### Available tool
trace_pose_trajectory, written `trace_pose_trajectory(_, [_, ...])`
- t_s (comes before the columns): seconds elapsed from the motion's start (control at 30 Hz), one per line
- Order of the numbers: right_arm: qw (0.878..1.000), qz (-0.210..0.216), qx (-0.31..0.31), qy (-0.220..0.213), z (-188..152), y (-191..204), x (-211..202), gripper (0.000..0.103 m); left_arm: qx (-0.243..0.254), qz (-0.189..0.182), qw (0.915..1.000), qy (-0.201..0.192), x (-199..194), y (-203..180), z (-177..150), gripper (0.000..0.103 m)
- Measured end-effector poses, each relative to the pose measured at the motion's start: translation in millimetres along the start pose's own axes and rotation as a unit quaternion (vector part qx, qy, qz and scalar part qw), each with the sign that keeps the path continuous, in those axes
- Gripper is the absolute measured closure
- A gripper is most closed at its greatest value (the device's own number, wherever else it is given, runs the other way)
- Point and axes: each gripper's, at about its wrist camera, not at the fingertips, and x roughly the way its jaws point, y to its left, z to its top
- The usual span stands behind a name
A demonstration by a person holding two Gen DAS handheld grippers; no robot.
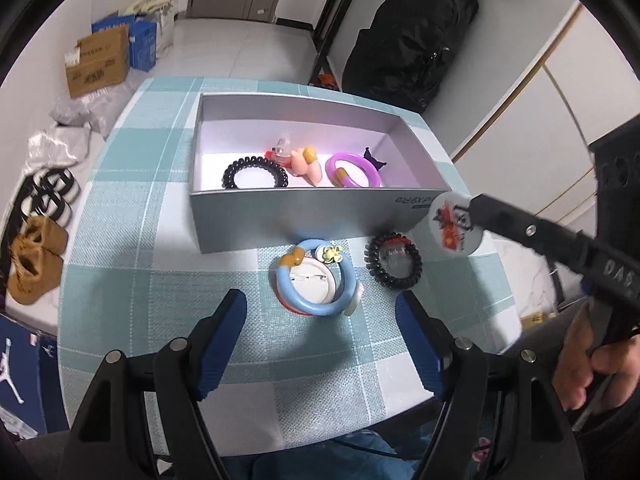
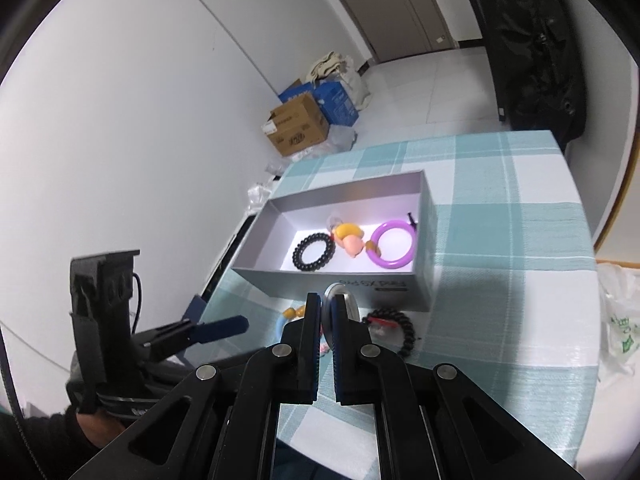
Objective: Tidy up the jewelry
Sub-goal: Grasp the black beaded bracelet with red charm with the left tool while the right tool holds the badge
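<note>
A grey box (image 1: 304, 216) on the checked tablecloth holds a black coil hair tie (image 1: 255, 173), a pink and orange toy clip (image 1: 306, 162) and a purple ring (image 1: 353, 170). My right gripper (image 2: 327, 307) is shut on a round pin badge (image 1: 456, 226), held above the table by the box's near right corner. On the cloth lie a blue ring (image 1: 316, 278) over another badge and a second black coil tie (image 1: 394, 262). My left gripper (image 1: 320, 300) is open and empty, just short of the blue ring.
The table's right edge (image 2: 588, 280) has a plastic bag (image 2: 618, 320) beside it. Cardboard boxes (image 1: 98, 60) and shoes (image 1: 34, 256) lie on the floor to the left. A black bag (image 1: 412, 36) hangs behind the table.
</note>
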Motion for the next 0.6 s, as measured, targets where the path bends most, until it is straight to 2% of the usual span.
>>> trace_pose_trajectory(0.17, [1.000, -0.010, 0.023, -0.018, 2, -12, -16, 0.099, 0.037, -0.011, 0.9992, -0.013, -1, -27, 4, 0.030])
trace_pose_trajectory(0.37, [0.998, -0.025, 0.044, -0.040, 2, -28, -37, 0.099, 0.098, -0.013, 0.9951, -0.010, 11, -65, 8, 0.031])
trace_pose_trajectory(0.4, [0.998, -0.027, 0.047, -0.042, 2, -30, -37, 0.099, 0.100, -0.017, 0.9948, -0.009, 13, -67, 8, 0.037])
trace_pose_trajectory(0.43, [0.997, -0.029, 0.050, -0.043, 2, -33, -39, 0.099, 0.101, -0.022, 0.9946, -0.006, 14, -67, 7, 0.049])
trace_pose_trajectory(0.5, [0.997, -0.029, 0.057, -0.045, 1, -38, -42, 0.099, 0.100, -0.024, 0.9946, 0.008, 21, -71, 7, 0.059])
trace_pose_trajectory(0.6, [0.996, -0.032, 0.063, -0.048, -2, -43, -48, 0.099, 0.094, -0.012, 0.9954, 0.014, 27, -71, 9, 0.060])
